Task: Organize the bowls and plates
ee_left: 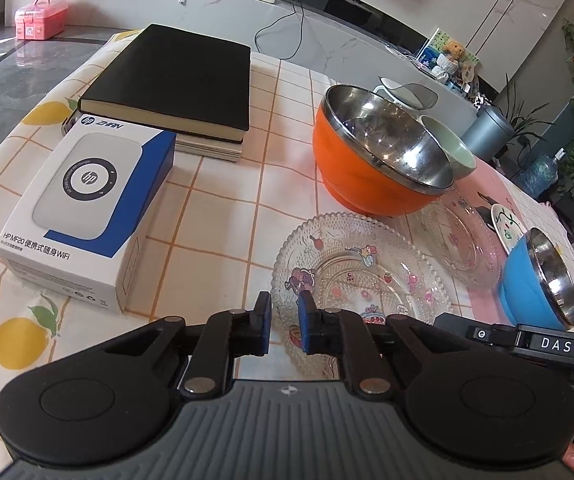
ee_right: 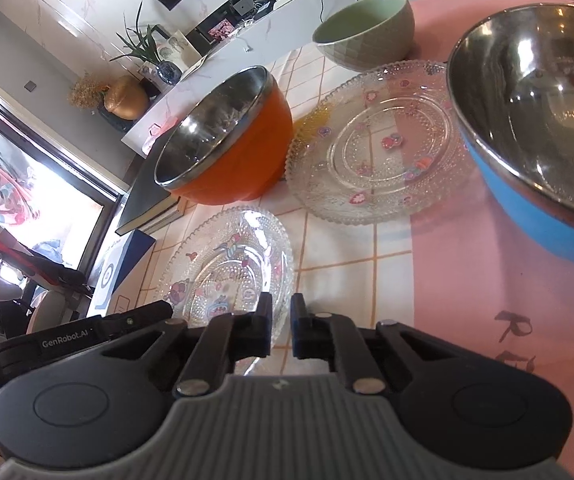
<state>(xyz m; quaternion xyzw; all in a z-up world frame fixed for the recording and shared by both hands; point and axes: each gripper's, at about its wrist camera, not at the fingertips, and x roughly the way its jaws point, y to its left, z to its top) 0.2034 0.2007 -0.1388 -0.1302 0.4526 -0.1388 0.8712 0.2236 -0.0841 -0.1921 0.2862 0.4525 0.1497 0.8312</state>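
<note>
Both tools grip one clear beaded glass plate w/ cartoon prints, lying flat on the checked tabletop just in front of the orange steel-lined bowl. Left tool pinches its near-left rim; right tool pinches the opposite edge. Step: pickup for stacking, prob onto the second glass plate beside it. Next: lift level, both hands together, clear the bowls

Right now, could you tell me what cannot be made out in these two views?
Green bowl: left wrist view, mostly hidden behind the orange bowl.
Small white dish: left wrist view, partly behind the blue bowl.
Blue bowl: right wrist view, cut off by the right edge.
Near glass plate: both views, rim hidden by left gripper and right gripper; grip unclear.
</note>
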